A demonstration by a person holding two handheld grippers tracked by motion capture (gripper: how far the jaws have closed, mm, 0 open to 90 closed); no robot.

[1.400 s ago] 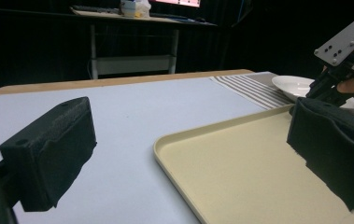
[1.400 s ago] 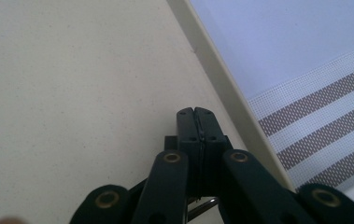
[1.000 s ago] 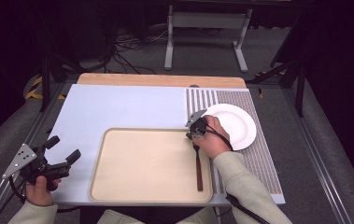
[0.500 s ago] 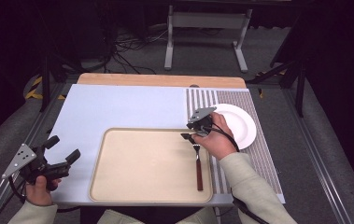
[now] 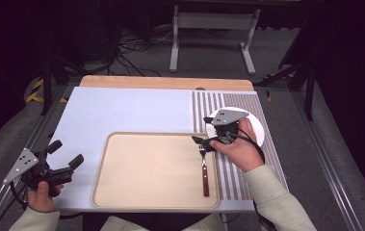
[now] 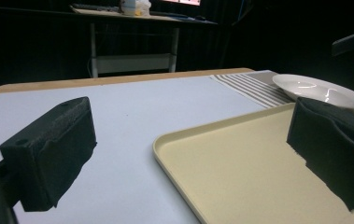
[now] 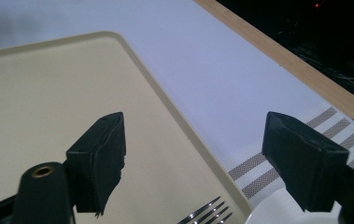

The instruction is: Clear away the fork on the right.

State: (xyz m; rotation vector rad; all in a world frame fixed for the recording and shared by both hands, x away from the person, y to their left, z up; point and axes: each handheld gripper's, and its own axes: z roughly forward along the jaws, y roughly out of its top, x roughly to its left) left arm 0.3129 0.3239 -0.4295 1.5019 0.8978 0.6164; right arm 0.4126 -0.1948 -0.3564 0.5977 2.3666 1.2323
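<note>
Your left tongs (image 5: 67, 162) sit idle at the near left of the table (image 5: 122, 110), spread wide and holding nothing, pointing across the tray (image 5: 103, 183). On the tray's right edge lies the fork (image 5: 203, 168), tines toward the far side, brown handle toward you, its head just under your right tongs (image 5: 200, 142). Those tongs are also spread with nothing between them, hovering over the tray's far right corner, and the right gripper view puts the fork (image 7: 208, 213) tines just below the gap. By the look of it, the fork has been set down and the step is a release or a fresh approach. To lift it next, drop lower and close across the neck. Farther right, the plate (image 5: 257, 126) rests on the striped mat (image 5: 228, 168). No brand, label or writing can be read anywhere.
</note>
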